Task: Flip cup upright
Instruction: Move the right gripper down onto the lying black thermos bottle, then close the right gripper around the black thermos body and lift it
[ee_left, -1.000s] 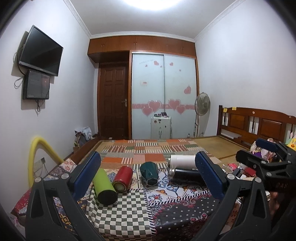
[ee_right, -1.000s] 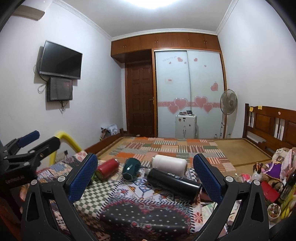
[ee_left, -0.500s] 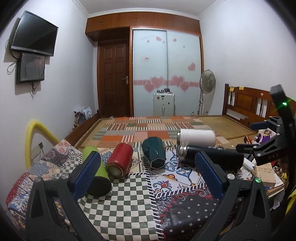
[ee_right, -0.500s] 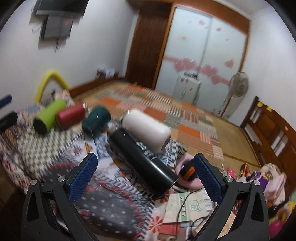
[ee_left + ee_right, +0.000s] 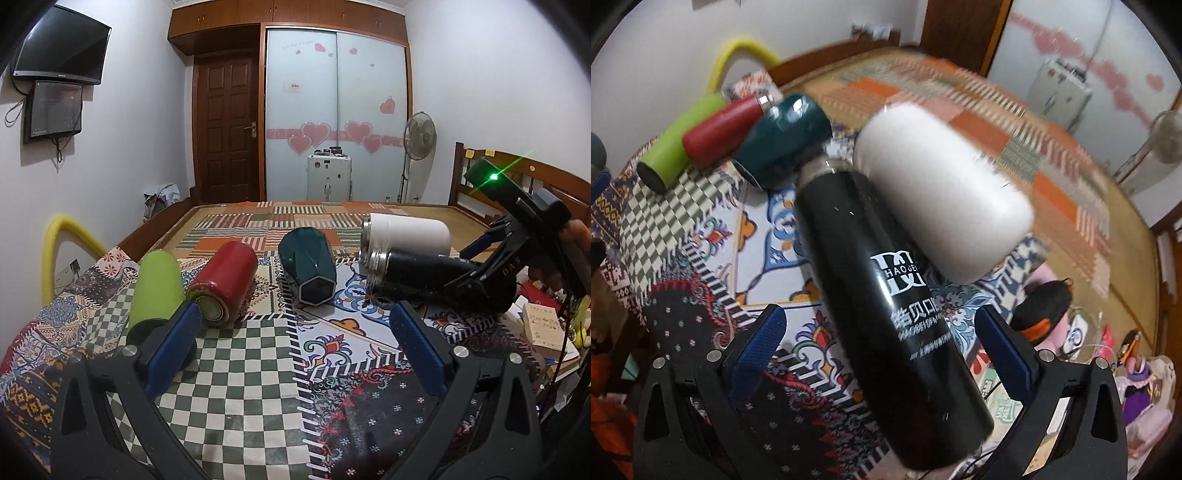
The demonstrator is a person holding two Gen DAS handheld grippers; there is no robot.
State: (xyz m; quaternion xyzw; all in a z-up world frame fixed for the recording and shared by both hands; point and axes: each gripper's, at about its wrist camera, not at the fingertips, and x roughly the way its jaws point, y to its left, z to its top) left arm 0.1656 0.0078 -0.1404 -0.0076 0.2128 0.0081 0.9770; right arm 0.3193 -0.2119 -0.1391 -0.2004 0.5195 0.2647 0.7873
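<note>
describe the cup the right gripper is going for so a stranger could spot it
On the patchwork-covered table, five cups lie on their sides in a row. At the row's right end, just in front of the white cylindrical cup, lies the tall black metal bottle, between the open right gripper fingers. Only it carries white lettering.

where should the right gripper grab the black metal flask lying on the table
Across the lower half of the black metal flask, coming from its base end with the right gripper open around the round body. It lies flat with the white flask close along its upper part, so that end is crowded.
</note>
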